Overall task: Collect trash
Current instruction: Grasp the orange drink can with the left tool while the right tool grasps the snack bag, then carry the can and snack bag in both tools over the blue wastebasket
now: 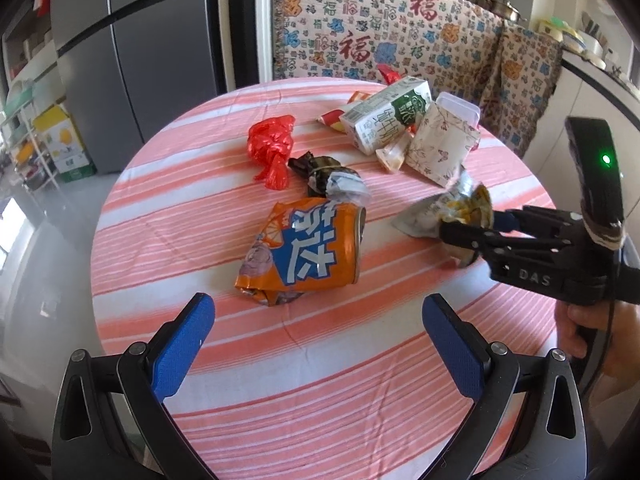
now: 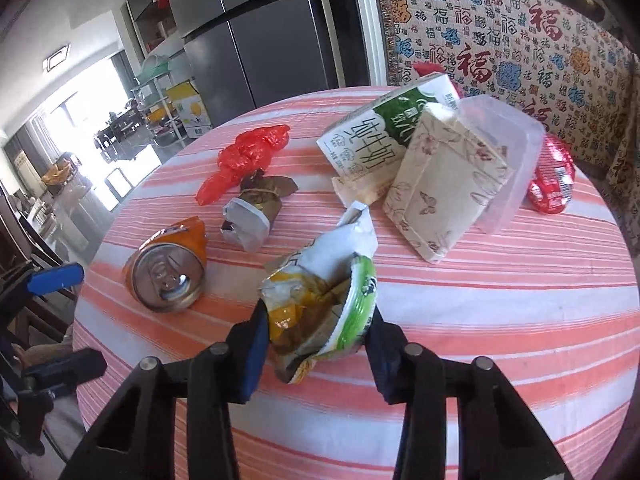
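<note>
Trash lies scattered on a round table with a pink striped cloth [image 1: 320, 400]. My right gripper [image 2: 318, 316] is shut on a crumpled green, yellow and white snack wrapper [image 2: 320, 304], with a pad pressing each side of it; the left wrist view shows this right gripper [image 1: 464, 236] and the wrapper [image 1: 448, 212] at the right. My left gripper [image 1: 319, 304] is open and has nothing in it, just short of a crushed orange can [image 1: 304, 252] lying on its side. Behind the can lie a red plastic bag [image 1: 272, 148] and a dark leaf-wrapped bundle [image 1: 328, 180].
A milk carton [image 2: 380, 136], a floral tissue pack [image 2: 444, 192], a clear plastic tub [image 2: 512, 148] and a red wrapper [image 2: 552, 180] crowd the far right of the table. A grey fridge [image 1: 140, 60] and a patterned cloth [image 1: 400, 40] stand behind it. A hand [image 1: 588, 328] holds the right gripper.
</note>
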A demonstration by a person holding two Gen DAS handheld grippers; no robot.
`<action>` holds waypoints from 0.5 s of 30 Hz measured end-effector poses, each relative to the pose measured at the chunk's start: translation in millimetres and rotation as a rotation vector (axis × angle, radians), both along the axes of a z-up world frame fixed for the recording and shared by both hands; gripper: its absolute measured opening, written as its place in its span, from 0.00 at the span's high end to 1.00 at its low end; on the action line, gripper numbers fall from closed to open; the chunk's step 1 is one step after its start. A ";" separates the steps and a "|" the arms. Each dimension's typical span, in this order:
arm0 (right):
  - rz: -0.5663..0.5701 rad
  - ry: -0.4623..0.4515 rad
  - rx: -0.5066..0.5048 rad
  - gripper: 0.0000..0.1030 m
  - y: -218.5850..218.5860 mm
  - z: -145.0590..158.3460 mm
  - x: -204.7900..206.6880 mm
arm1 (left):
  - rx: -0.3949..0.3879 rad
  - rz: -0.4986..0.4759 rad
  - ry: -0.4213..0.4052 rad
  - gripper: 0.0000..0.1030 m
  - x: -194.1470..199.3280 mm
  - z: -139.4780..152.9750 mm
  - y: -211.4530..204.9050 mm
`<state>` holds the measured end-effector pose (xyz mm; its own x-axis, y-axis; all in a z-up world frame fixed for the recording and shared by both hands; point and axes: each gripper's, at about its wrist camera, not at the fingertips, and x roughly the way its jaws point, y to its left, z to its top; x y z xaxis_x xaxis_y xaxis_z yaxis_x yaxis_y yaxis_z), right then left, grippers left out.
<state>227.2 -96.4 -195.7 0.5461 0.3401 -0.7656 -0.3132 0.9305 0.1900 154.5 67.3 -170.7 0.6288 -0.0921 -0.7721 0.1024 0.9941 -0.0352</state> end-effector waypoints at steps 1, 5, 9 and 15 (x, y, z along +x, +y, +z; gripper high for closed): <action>-0.005 0.003 -0.014 0.59 -5.9 1.8 -4.8 | -0.006 -0.009 0.000 0.01 4.1 0.8 0.1; -0.012 -0.013 -0.102 0.60 -30.8 9.2 -33.1 | -0.018 -0.084 0.003 0.01 26.8 -1.1 -2.7; -0.051 -0.043 -0.109 0.60 -52.4 14.7 -58.6 | -0.010 -0.131 0.048 0.01 53.3 -14.7 -3.7; -0.062 -0.051 -0.086 0.60 -57.7 11.5 -68.3 | -0.037 -0.107 0.130 0.01 72.6 -36.1 6.4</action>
